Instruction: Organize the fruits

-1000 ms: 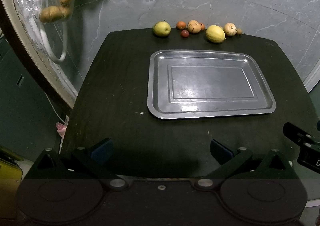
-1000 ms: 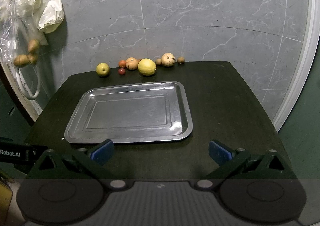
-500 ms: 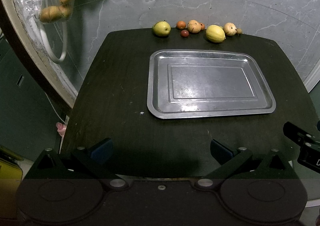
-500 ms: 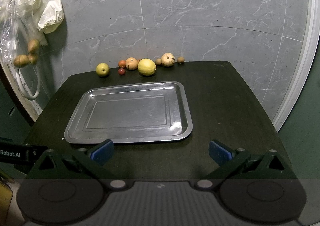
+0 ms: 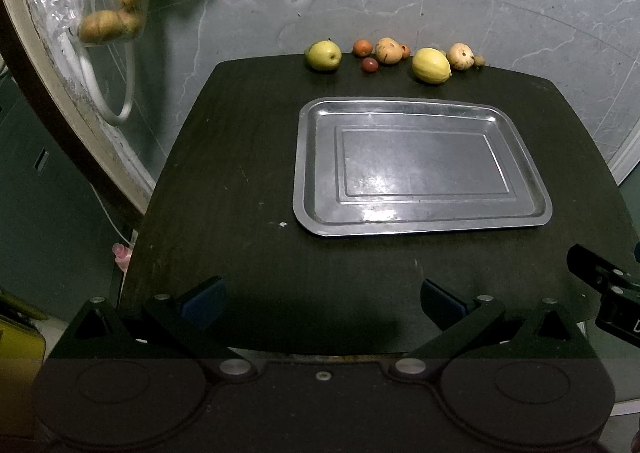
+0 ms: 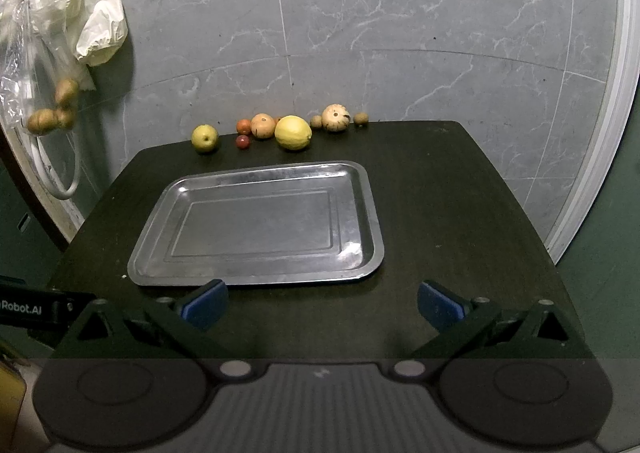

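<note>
Along the desk's [image 6: 440,213] far edge, fruits [image 6: 293,132] line up behind your bare metal tray [image 6: 256,277]; your left hand-held gripper [image 5: 322,303] and right hand-held gripper [image 6: 322,303] hover wide open, holding nothing.

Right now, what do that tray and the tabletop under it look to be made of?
The tray looks like metal, probably steel or aluminium: silver-grey, with bright glare and a pressed, stepped rim. The tabletop appears to be dark, matte wood or laminate; faint grain streaks and pale scuffs show, but which one is unclear.
</note>
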